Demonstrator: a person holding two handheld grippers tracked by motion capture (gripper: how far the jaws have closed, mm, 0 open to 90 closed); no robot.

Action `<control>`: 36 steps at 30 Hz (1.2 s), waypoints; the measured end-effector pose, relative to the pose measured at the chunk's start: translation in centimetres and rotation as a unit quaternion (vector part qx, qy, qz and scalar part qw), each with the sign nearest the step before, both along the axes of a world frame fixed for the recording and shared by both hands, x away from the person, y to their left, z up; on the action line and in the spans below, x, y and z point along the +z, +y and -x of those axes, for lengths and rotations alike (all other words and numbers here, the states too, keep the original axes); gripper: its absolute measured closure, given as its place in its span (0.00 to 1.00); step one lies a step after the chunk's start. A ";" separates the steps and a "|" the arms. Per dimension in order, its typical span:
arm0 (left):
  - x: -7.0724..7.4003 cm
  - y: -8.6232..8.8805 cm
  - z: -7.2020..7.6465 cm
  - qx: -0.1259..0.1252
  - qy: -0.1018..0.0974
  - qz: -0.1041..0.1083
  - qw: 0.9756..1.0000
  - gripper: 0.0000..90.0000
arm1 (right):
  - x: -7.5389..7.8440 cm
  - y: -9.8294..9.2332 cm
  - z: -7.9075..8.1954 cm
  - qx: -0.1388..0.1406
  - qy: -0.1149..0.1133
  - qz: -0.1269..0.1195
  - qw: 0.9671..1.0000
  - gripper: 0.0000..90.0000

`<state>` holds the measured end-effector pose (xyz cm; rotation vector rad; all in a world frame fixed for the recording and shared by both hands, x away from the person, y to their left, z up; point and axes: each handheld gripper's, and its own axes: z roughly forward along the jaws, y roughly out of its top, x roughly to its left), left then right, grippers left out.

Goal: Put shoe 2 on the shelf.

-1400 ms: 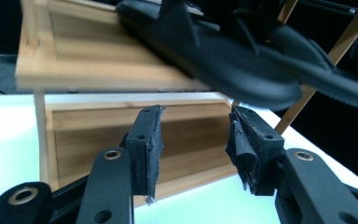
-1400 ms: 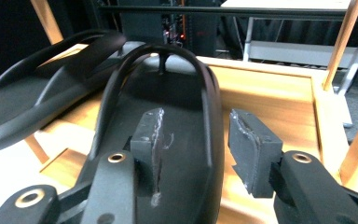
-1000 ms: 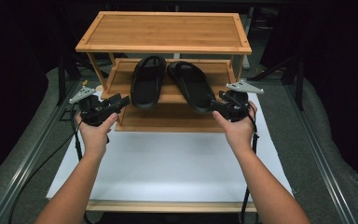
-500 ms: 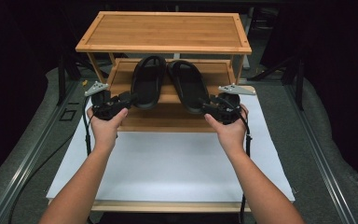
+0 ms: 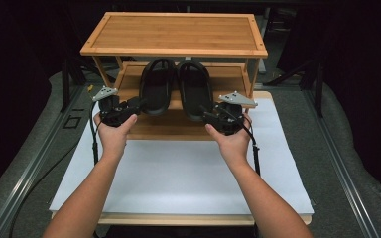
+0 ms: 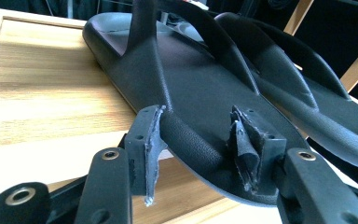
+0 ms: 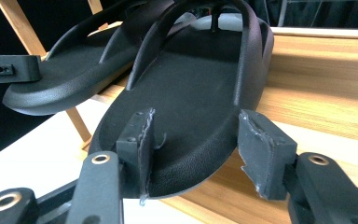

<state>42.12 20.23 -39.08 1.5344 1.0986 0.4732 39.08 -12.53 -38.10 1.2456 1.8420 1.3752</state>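
2 black flip-flop sandals, the left sandal (image 5: 157, 85) and the right sandal (image 5: 195, 87), lie side by side, touching, soles down and straps up, at upper centre of the high view, heels overhanging toward the frame's bottom.

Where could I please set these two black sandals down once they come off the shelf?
The white sheet between the forearms and the bamboo rack's front edge is bare, and so is the rack's top shelf. The middle shelf is crowded: the left sandal and right sandal lie side by side, with the left gripper and right gripper at their heels.
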 end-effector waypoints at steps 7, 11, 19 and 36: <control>0.1 -0.2 -0.4 0.000 -0.002 -0.012 1.000 0.59 | -0.6 0.7 -0.1 -0.015 -0.017 -0.027 0.999 0.52; 0.1 -0.2 -0.6 -0.002 -0.004 -0.011 1.000 0.59 | -0.7 1.2 -0.3 -0.022 -0.020 -0.027 0.999 0.52; 0.2 -0.8 -1.6 -0.001 -0.007 -0.021 1.000 0.60 | -1.0 1.9 -1.1 -0.037 -0.024 -0.037 0.998 0.52; 0.4 -1.2 -3.3 -0.006 0.006 -0.014 1.000 0.60 | -1.0 3.7 -3.0 -0.061 -0.023 -0.053 0.996 0.50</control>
